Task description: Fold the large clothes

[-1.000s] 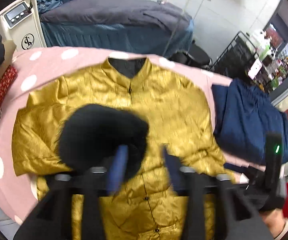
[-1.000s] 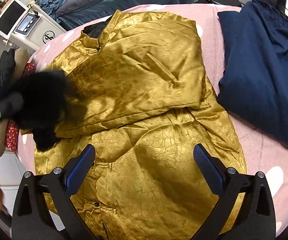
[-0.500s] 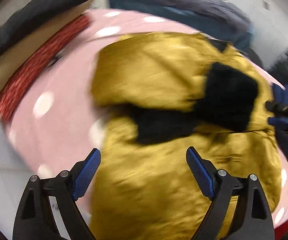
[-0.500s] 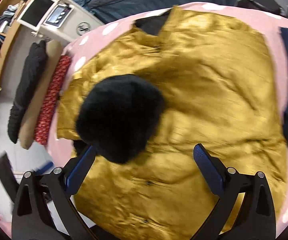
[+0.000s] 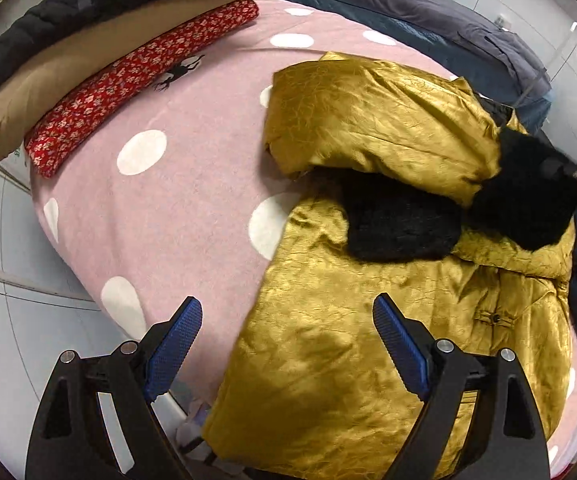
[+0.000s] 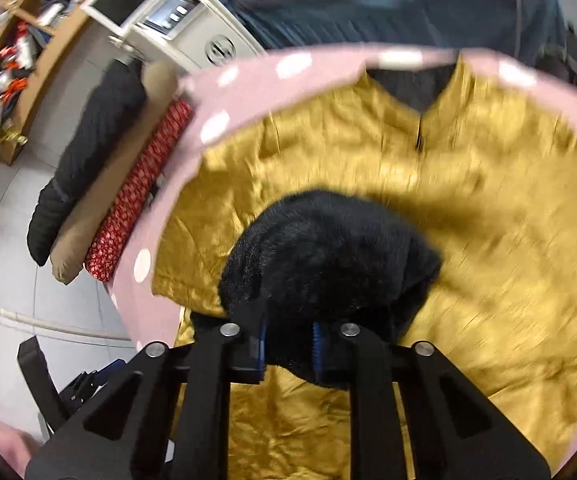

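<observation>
Fold begun: sleeves brought in, body not yet folded.

Left wrist view: the gold jacket (image 5: 368, 320) lies on the pink dotted surface (image 5: 176, 208), filling the right half of the frame. One sleeve is folded across the chest, its black fur cuff (image 5: 400, 228) at centre right; a second cuff is raised at the right edge. The left gripper (image 5: 288, 344) hovers wide open over the jacket's left edge, holding nothing. Stacked cushions (image 5: 88, 76) line the upper left, clear of the work.

Right wrist view, blurred: the right gripper (image 6: 288, 348) is closing, pads pressing the black cuff (image 6: 328, 256) at lower centre. A machine (image 6: 180, 20) stands upper left, a navy garment out of the way.
</observation>
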The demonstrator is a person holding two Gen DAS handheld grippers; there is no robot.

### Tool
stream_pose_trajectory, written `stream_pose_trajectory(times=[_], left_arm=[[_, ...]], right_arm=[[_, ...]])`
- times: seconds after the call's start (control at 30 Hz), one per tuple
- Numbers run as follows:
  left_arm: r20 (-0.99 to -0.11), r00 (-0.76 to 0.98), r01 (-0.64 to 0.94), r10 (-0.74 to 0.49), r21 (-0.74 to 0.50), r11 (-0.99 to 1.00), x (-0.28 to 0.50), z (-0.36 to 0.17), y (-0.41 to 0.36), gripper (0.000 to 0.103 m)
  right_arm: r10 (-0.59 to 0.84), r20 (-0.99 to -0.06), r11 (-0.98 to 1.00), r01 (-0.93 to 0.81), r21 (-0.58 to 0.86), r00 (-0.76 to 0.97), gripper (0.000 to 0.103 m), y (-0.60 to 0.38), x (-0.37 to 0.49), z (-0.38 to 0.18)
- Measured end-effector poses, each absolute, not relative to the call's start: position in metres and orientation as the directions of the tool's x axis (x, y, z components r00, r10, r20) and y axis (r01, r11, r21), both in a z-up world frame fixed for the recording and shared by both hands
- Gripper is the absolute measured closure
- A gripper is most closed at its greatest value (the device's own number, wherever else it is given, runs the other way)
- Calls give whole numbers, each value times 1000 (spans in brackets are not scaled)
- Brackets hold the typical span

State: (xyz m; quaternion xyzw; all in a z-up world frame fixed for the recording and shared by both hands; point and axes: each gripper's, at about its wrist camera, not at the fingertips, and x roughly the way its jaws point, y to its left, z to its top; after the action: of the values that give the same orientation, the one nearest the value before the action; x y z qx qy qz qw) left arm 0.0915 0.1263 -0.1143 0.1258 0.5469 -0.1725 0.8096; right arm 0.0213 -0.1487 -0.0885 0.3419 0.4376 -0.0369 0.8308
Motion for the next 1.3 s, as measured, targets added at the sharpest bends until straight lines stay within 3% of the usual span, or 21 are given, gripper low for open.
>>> stream_pose_trajectory(times=[0.2,0.43,0.5,0.57,0.67,0.8,0.9,1.07,1.2,1.3], left_arm=[[-914,365,458,-176,12,889,92,-104,108,18],[-892,399,510,-211,25,860,106,-92,76,18],[-887,410,533,-211,45,845,110,-91,62,18],[-884,415,550,-216,55,833,113,-91,51,18],[-880,419,582,-222,72,810,117,-90,32,18],[-869,444,631,-220,129,765,122,-87,6,18],[-847,482,660,-225,182,729,124,-82,-14,17],[-861,462,719,-215,221,659,128,-98,-49,14],[-897,413,752,-156,240,614,132,-133,-70,14],[-905,410,754,-117,263,601,136,-152,-71,8]], right_arm=[[90,-769,839,368,401,632,88,-193,-18,-53],[66,-849,788,495,367,525,87,-234,-59,-97],[95,-861,765,517,385,499,81,-236,-61,-114],[74,-881,768,537,348,467,62,-232,-61,-128],[7,-921,767,589,254,388,44,-227,-61,-141],[-37,-932,679,693,242,362,40,-231,-72,-129],[-161,-928,650,744,156,335,32,-229,-79,-104],[-216,-876,775,622,115,432,31,-203,-57,-81],[-161,-884,881,467,72,439,31,-177,-31,-100],[-158,-926,888,460,19,342,31,-174,-16,-132]])
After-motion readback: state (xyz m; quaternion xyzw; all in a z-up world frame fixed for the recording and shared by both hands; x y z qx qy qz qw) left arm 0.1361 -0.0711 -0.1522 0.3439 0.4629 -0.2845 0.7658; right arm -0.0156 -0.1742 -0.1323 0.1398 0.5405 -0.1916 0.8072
